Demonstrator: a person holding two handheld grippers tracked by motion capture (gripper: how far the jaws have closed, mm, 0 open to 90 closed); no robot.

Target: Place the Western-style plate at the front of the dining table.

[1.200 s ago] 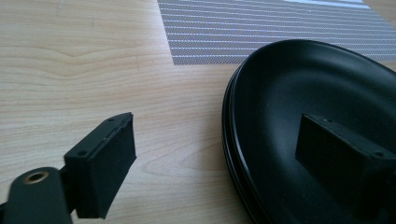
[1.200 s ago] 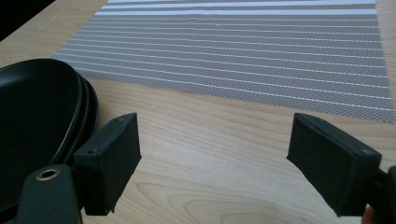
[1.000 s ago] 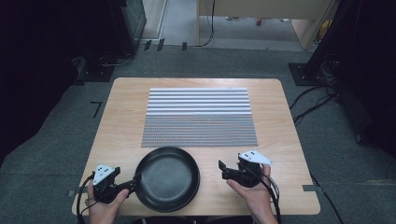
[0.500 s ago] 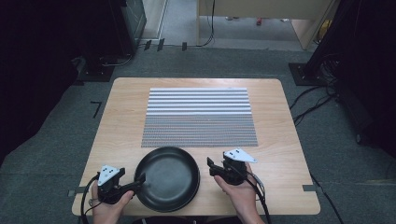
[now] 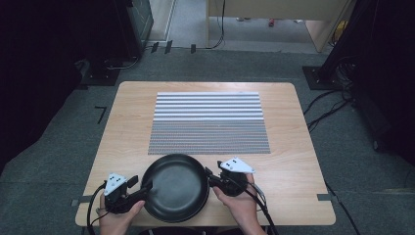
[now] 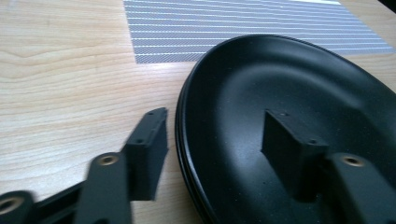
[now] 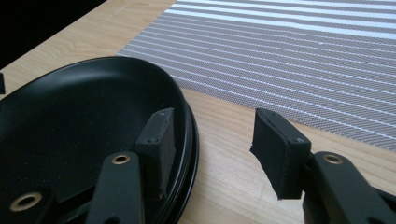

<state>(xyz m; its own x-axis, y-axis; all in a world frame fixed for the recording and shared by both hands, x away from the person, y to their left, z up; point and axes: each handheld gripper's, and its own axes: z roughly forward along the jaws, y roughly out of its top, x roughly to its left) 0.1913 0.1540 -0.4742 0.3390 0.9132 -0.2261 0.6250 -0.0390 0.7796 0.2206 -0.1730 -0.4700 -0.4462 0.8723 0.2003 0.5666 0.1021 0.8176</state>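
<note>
A round black dish (image 5: pixel 176 188) lies on the wooden table (image 5: pixel 127 127) near its front edge; its rim looks layered, as if more than one dish is stacked. My left gripper (image 5: pixel 141 188) is at the dish's left rim and my right gripper (image 5: pixel 211 178) at its right rim. In the left gripper view the left gripper (image 6: pixel 219 149) is open astride the dish (image 6: pixel 289 84), one jaw inside and one outside on the wood. The right gripper (image 7: pixel 217 144) is open too, one jaw over the dish (image 7: pixel 79 107) and one outside the rim.
A grey and white striped placemat (image 5: pixel 208 122) covers the middle of the table, just beyond the dish. Bare wood runs along both sides of the placemat. Cables and dark equipment stand on the floor around the table.
My right gripper has slid left to the dish's right rim, and the left gripper has edged right onto the left rim. The dish has stayed where it was.
</note>
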